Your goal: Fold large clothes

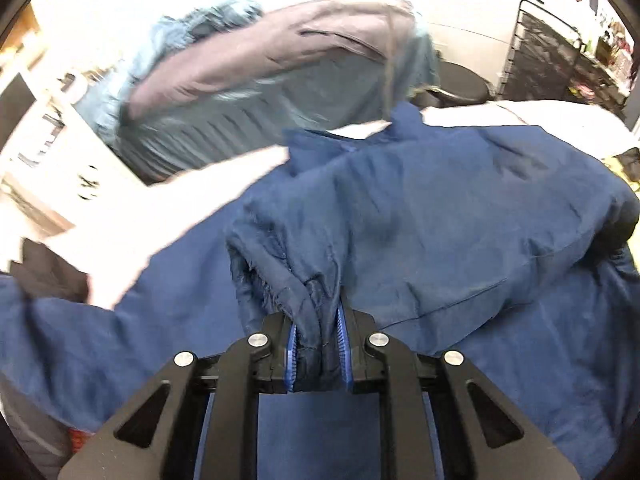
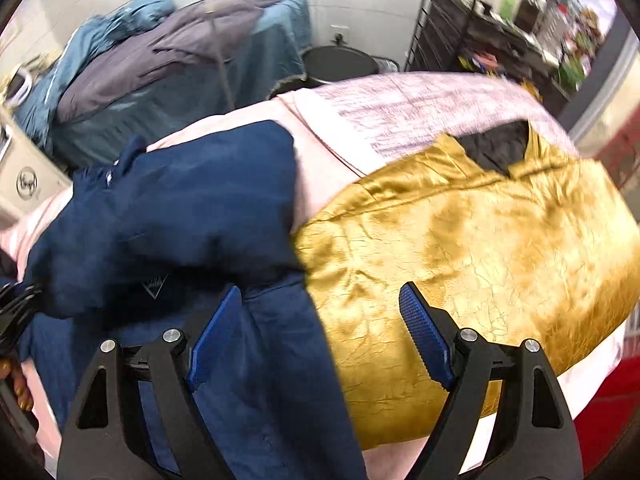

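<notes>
A large navy blue jacket (image 1: pixel 440 216) lies spread on a pale pink bed cover (image 2: pixel 328 152). My left gripper (image 1: pixel 318 344) is shut on a bunched fold of the navy jacket and holds it close to the camera. In the right wrist view the same navy jacket (image 2: pixel 188 216) lies at the left, partly folded over itself. My right gripper (image 2: pixel 320 320) is open and empty, hovering above the jacket's right edge where it meets a shiny gold garment (image 2: pixel 480 248).
The gold garment with a black lining (image 2: pixel 496 148) covers the right side of the bed. A heap of grey and teal bedding (image 2: pixel 176 68) sits behind. A black round stool (image 2: pixel 340 64) and a black wire rack (image 2: pixel 444 28) stand at the back.
</notes>
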